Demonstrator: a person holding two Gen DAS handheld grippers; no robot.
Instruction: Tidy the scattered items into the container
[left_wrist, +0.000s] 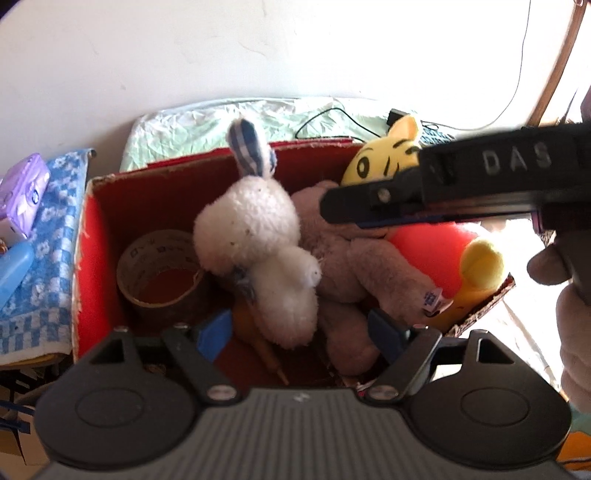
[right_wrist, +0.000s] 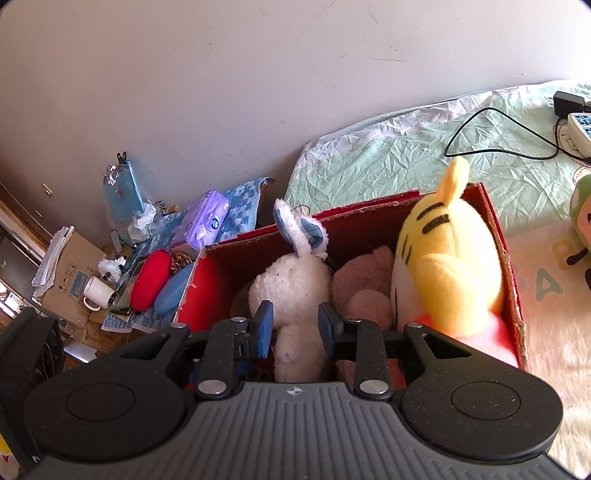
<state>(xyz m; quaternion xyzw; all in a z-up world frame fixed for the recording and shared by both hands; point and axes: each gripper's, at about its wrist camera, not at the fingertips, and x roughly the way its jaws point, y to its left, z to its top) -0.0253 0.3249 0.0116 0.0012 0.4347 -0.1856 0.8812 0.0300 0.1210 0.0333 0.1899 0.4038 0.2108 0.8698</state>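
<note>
red cardboard box (left_wrist: 96, 236), open-topped, on a bed with a crumpled pale green sheet (right_wrist: 388, 155). contents: white plush rabbit (left_wrist: 258, 240) with blue-striped ears, lying toward the middle; pinkish-grey plush bear (left_wrist: 354, 258) just beside it on the right, touching it; yellow striped plush tiger (right_wrist: 443, 266) with a red-pink lower part against the right wall, one ear above the rim; roll of brown packing tape (left_wrist: 162, 273) in the left corner on the box floor; a thin brown stick-like item partly hidden under the rabbit, kind not clear. left hand-held gripper (left_wrist: 299, 332): jaws wide, nothing between the blue pads, positioned over the near edge of the box above the rabbit. right hand-held gripper (right_wrist: 295, 326): jaws narrow, the rabbit's lower body seen between the blue pads; whether the pads press on it cannot be told. outside the box, left: blue patterned towel (left_wrist: 48, 236), purple tissue pack (right_wrist: 207, 218), red pouch (right_wrist: 151, 277), white mug (right_wrist: 98, 293). on the sheet: black cable (right_wrist: 498, 129).
</note>
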